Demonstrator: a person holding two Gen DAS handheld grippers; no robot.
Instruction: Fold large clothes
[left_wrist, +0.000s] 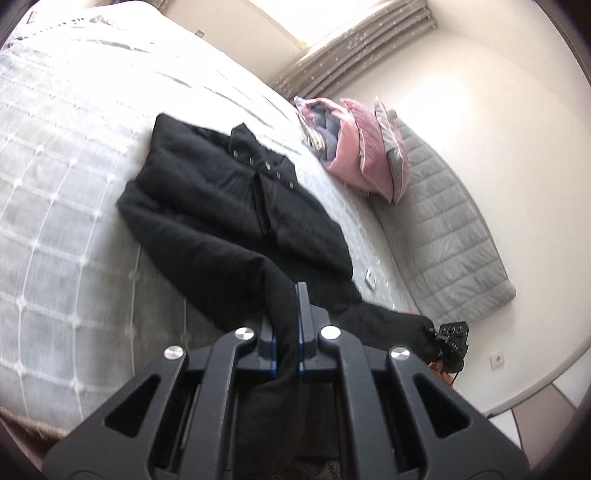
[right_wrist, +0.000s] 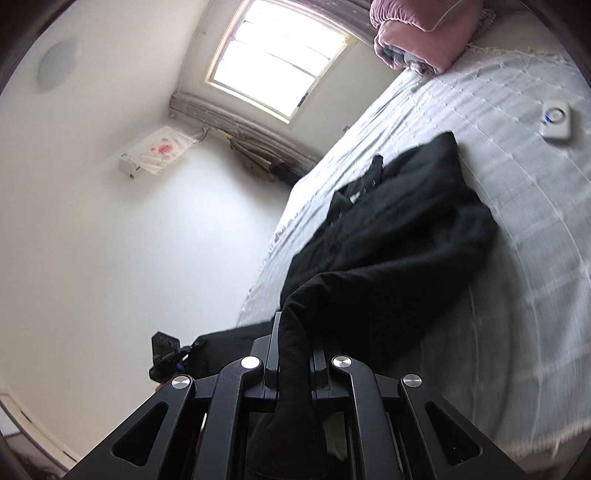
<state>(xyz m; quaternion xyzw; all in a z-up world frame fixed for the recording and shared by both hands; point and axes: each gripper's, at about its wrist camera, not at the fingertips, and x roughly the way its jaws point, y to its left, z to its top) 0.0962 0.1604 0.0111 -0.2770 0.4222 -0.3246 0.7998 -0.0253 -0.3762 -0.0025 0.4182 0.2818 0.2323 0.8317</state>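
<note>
A black coat (left_wrist: 229, 199) with metal snaps at the collar lies spread on the pale checked bedspread (left_wrist: 55, 166). My left gripper (left_wrist: 291, 314) is shut on the coat's near hem, and the cloth runs taut from the jaws up to the body. In the right wrist view the same black coat (right_wrist: 406, 236) is bunched on the bedspread (right_wrist: 535, 221), and my right gripper (right_wrist: 293, 343) is shut on another part of its lower edge, which hangs through the jaws. Each gripper shows in the other's view: the right gripper (left_wrist: 448, 345) at the lower right, the left gripper (right_wrist: 168, 354) at the lower left.
Pink and grey pillows (left_wrist: 362, 151) are stacked at the head of the bed against a grey padded headboard (left_wrist: 443, 229). A small white device (right_wrist: 556, 120) lies on the bedspread. A window (right_wrist: 277, 62), curtains and a wall air conditioner (right_wrist: 155, 149) are on the far walls.
</note>
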